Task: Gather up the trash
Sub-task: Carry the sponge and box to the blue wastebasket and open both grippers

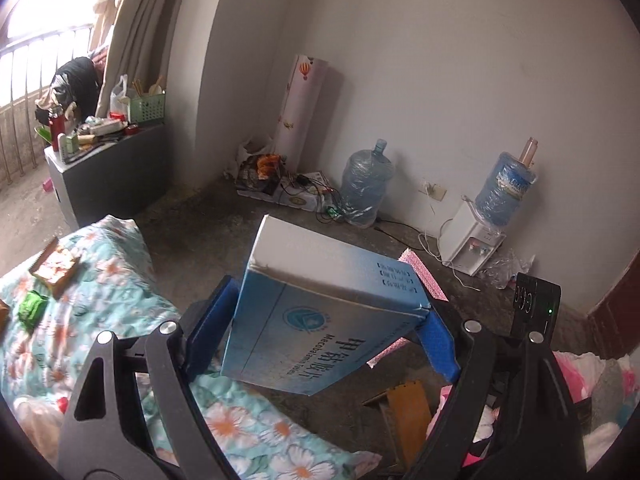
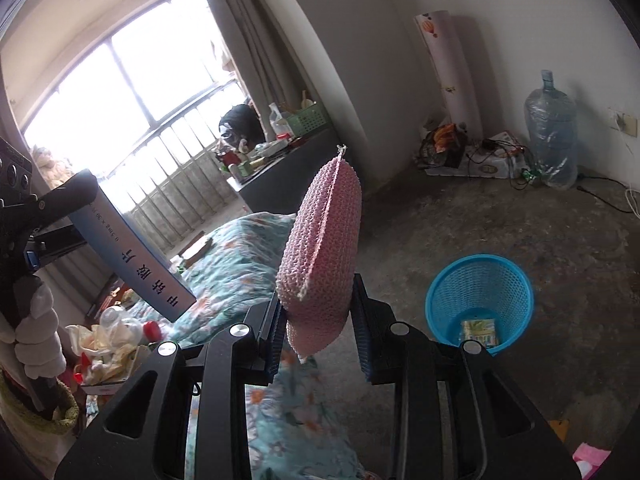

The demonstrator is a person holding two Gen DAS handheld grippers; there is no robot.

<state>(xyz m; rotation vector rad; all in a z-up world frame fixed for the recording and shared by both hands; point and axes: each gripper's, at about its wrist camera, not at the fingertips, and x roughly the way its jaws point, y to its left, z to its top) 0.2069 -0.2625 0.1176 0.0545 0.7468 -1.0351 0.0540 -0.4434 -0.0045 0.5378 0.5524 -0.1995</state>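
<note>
Blue-and-white cardboard medicine box [image 1: 320, 316], clamped between the blue-padded fingers [image 1: 204, 332] of the left gripper [image 1: 320, 328] and held tilted in the air above the flowered bed quilt [image 1: 100, 304]. Pink knitted pouch [image 2: 320, 256], pinched at its lower end between the fingers [image 2: 272, 332] of the right gripper [image 2: 316, 332], stands upright above the same quilt. The blue mesh waste basket [image 2: 480, 300] sits on the concrete floor just beside the bed, with a yellow-green packet [image 2: 480, 332] lying in its bottom; nothing lies between it and the pouch. On the quilt rest a small printed carton [image 1: 56, 264] and a green wrapper [image 1: 32, 308]. Beyond the bed, against the far wall: a rolled patterned sheet [image 1: 300, 112], a clutter of bags and cables [image 1: 280, 180], an empty water jug [image 1: 366, 184] and a water dispenser [image 1: 476, 236]. A dark table [image 1: 108, 172] near the window carries bottles and a green crate [image 1: 146, 106].
</note>
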